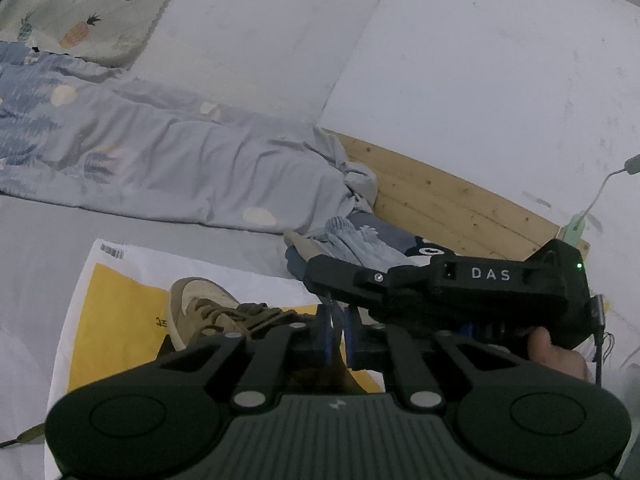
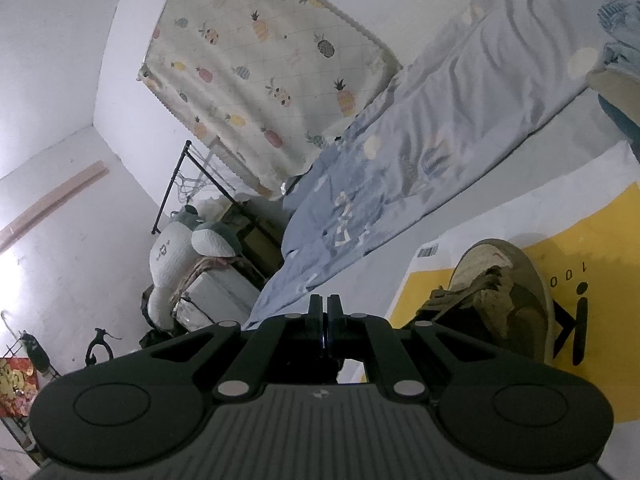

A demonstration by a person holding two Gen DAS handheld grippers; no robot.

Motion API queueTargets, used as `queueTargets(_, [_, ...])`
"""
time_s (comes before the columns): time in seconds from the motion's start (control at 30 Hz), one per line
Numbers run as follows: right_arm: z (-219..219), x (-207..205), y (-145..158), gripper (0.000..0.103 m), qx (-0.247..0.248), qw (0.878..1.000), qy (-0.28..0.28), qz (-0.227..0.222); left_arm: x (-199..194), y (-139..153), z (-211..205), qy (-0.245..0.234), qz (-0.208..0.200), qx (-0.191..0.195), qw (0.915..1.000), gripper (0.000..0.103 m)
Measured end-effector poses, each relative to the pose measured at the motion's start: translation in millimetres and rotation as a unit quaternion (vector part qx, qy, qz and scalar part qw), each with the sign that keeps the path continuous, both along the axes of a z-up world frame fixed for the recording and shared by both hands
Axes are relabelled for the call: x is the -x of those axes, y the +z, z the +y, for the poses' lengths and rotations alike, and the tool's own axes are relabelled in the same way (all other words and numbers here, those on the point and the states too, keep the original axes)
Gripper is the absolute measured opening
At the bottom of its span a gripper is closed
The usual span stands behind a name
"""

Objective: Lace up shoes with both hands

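In the left wrist view, the left gripper [image 1: 337, 332] is filling the bottom of the frame, its blue-edged fingers [image 1: 325, 334] drawn almost together with only a thin slit showing between them; whether a lace is caught in that slit cannot be told. Just beyond them the right gripper [image 1: 320, 280] is reaching in from the right edge, its black body lettered DAS, and a hand [image 1: 558, 354] is gripping it at the lower right. In the right wrist view, the right gripper's own fingers [image 2: 316, 320] are pressing flat against each other at lower centre, with nothing visible between them. The brown shoe [image 1: 200, 312] is lying just left of the left gripper's fingers, lower left of centre, its toe pointing up the frame and its brown laces [image 1: 236, 314] lying slack across the tongue; in the right wrist view it is sitting at the lower right. It is resting on a yellow and white bag [image 1: 116, 308] with a barcode at its corner, spread on the pale grey bed sheet [image 1: 48, 232]. Farther off, a rumpled blue quilt [image 1: 160, 160] is stretching across the middle, with folded clothes [image 1: 352, 240] beside a wooden bed board [image 1: 440, 204]. At the upper left a pineapple-print curtain [image 1: 88, 12] is hanging against the white wall [image 1: 480, 80].
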State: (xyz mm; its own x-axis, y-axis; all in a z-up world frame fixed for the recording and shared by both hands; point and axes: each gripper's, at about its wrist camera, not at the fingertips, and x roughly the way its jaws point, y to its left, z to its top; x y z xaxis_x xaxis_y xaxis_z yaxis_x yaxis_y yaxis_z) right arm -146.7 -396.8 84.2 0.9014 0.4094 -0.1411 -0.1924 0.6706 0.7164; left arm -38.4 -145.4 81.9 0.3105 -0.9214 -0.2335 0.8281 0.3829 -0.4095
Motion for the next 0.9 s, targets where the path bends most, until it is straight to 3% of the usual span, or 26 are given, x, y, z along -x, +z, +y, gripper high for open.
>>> queueTargets(0.43, [-2.0, -1.3, -1.2, 0.004, 0.003, 1.0, -0.004, 0.001, 2.0, 1.1, -3.0, 0.004, -0.007, -0.008, 0.9999, 0.0])
queueTargets(0.5, [-7.7, -1.2, -4.4, 0.009, -0.012, 1.0, -0.018, 0.009, 1.1, 0.8, -4.5, 0.011, -0.009, -0.015, 0.9998, 0.0])
queueTargets(0.6, [-21.0, 0.5, -10.1, 0.025, -0.04, 0.998, -0.05, 0.019, -4.2, 3.3, 0.3, 0.055, -0.013, -0.02, 0.9982, 0.0])
queueTargets(0.77, [-50.6, 12.0, -16.7, 0.037, -0.071, 0.987, -0.143, 0.021, -14.9, 17.7, 22.4, 0.18, -0.039, -0.003, 0.9829, 0.0])
queueTargets(0.9, [-72.2, 16.6, -27.2, 0.042, -0.069, 0.971, -0.224, 0.054, -1.2, 31.6, 10.3, 0.206, -0.137, -0.042, 0.968, 0.0])
